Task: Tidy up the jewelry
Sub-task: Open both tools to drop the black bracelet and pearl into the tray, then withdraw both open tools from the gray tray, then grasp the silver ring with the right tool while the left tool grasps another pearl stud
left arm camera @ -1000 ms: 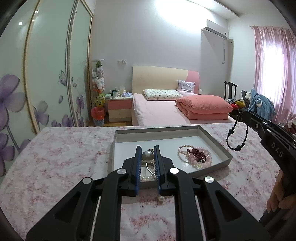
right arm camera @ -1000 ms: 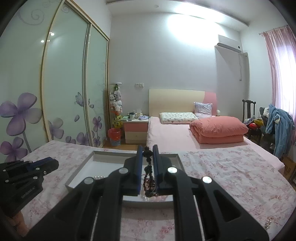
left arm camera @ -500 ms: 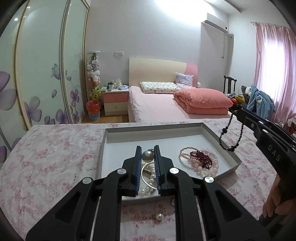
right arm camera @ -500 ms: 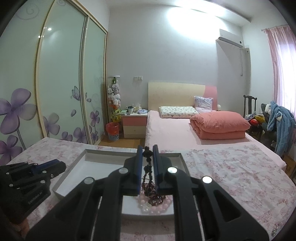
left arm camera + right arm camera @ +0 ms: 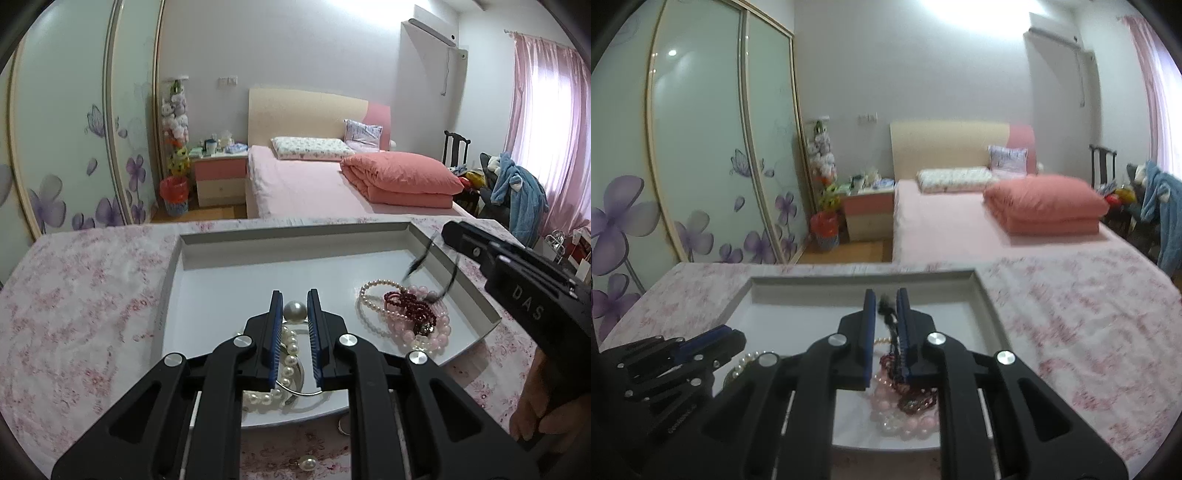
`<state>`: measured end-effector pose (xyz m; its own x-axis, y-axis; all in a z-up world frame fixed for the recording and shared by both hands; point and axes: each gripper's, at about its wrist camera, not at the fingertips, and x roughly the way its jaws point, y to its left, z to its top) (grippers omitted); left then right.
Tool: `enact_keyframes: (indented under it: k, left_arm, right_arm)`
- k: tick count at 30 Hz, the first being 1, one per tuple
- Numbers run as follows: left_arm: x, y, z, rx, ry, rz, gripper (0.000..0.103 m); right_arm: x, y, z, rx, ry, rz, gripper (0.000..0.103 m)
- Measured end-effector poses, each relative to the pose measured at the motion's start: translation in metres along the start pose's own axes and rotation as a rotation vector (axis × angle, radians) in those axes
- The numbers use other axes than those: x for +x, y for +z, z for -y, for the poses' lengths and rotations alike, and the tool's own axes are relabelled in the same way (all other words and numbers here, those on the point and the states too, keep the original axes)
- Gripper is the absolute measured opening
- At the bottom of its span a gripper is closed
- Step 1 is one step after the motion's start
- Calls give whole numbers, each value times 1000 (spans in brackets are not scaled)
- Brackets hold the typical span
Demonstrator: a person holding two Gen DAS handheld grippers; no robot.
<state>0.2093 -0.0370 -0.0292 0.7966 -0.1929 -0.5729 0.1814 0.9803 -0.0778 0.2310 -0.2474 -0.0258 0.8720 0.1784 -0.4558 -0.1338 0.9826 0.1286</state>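
Note:
A shallow grey tray (image 5: 295, 240) lies on the flowered cloth. My left gripper (image 5: 294, 297) hovers over the tray's near edge. It is shut on the large pearl (image 5: 294, 311) of a white pearl necklace (image 5: 288, 354), which hangs down with a silver ring. My right gripper (image 5: 886, 306) is over the tray's right part and its jaws are opening. The black bead string (image 5: 889, 317) sits blurred between them, against the right pad. It dangles over a pile of pink, white and dark red beads (image 5: 406, 317).
A loose pearl (image 5: 307, 461) lies on the cloth in front of the tray. A hand (image 5: 535, 417) holds the right gripper's handle. Beyond the table stand a pink bed (image 5: 314, 184), flowered wardrobe doors (image 5: 701, 147) and a chair with clothes (image 5: 517, 192).
Both grippers came forward and down over the tray. The right jaws have parted a little, and the black string has sunk from outside the tray's right rim to just above the bead pile.

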Motion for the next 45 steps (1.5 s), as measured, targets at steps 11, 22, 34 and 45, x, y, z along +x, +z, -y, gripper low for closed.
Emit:
enact_keyframes:
  k: [11,22,34,45]
  left_arm:
    - [-33,-4,-38,-78,19,26,37]
    - [-72,-34,-73,-108,76,-14,47]
    - [-93,-63,-92,-143,107,-49,51]
    - [-96,-68,-85,-144,88,-62,52]
  right_arm:
    - [-35,-12,22,53,1,-25,41]
    - [-32,-61,-31,-40,208,-311,31]
    - [1,-86,-83,-148,153,-441,31]
    - [15,-87,-100,-215,71,-422,22]
